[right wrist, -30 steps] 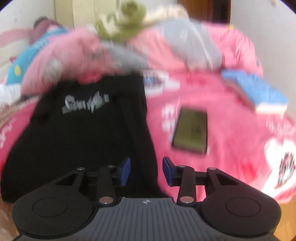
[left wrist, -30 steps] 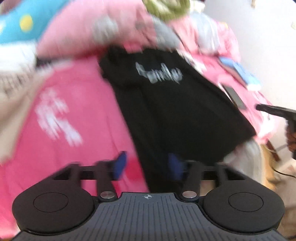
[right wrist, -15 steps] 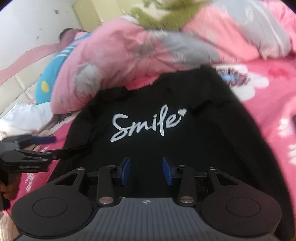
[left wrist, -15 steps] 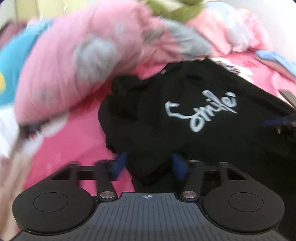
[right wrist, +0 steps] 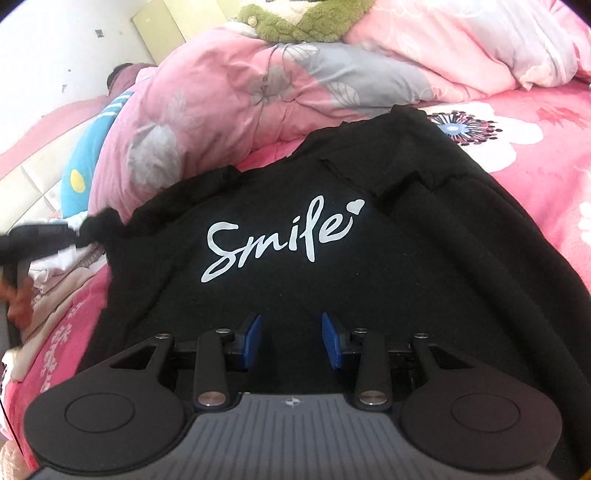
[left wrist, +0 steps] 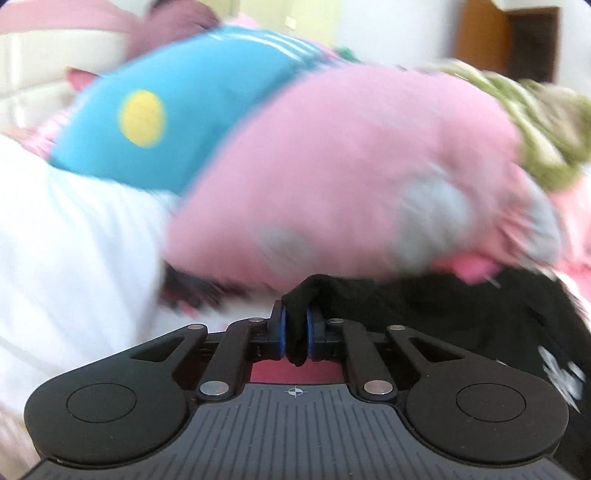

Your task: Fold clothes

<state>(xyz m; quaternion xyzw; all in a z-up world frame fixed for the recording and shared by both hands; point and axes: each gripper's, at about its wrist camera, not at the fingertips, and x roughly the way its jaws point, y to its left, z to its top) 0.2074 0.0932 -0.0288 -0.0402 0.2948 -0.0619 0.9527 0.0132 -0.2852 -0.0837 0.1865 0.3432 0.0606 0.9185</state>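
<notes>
- Left claw (left wrist: 295, 338): blue pads pressed together, pinching a bunched fold of the black t-shirt (right wrist: 332, 258); cloth sticks out above and below the pads.
- Left wrist view is motion-blurred; black fabric trails off right from the pinch, with a bit of white print at the far right edge.
- Right claw (right wrist: 291, 341): pads spread apart, nothing between them, directly over the lower middle of the shirt; contact with the fabric can't be told.
- Black t-shirt lies front-up on the bed (right wrist: 546, 177), on a pink floral sheet, collar toward the far side, white "Smile" print (right wrist: 280, 236) with a small heart facing the camera.
- Shirt's left sleeve/shoulder corner is pulled out to the left, gripped by the left claw (right wrist: 79, 236), seen blurred at the left edge of the right wrist view; a hand (right wrist: 16, 295) behind it is partly visible.
- Pink quilt with grey flowers (right wrist: 240, 99) is heaped just beyond the shirt collar, touching or nearly touching it.
- Blue cushion with a yellow dot (left wrist: 155, 122) sits left of the quilt; green plush item (right wrist: 299, 22) on top of the heap.
- White and beige cloth (right wrist: 51, 291) lies at the left bed edge, beside the shirt.
</notes>
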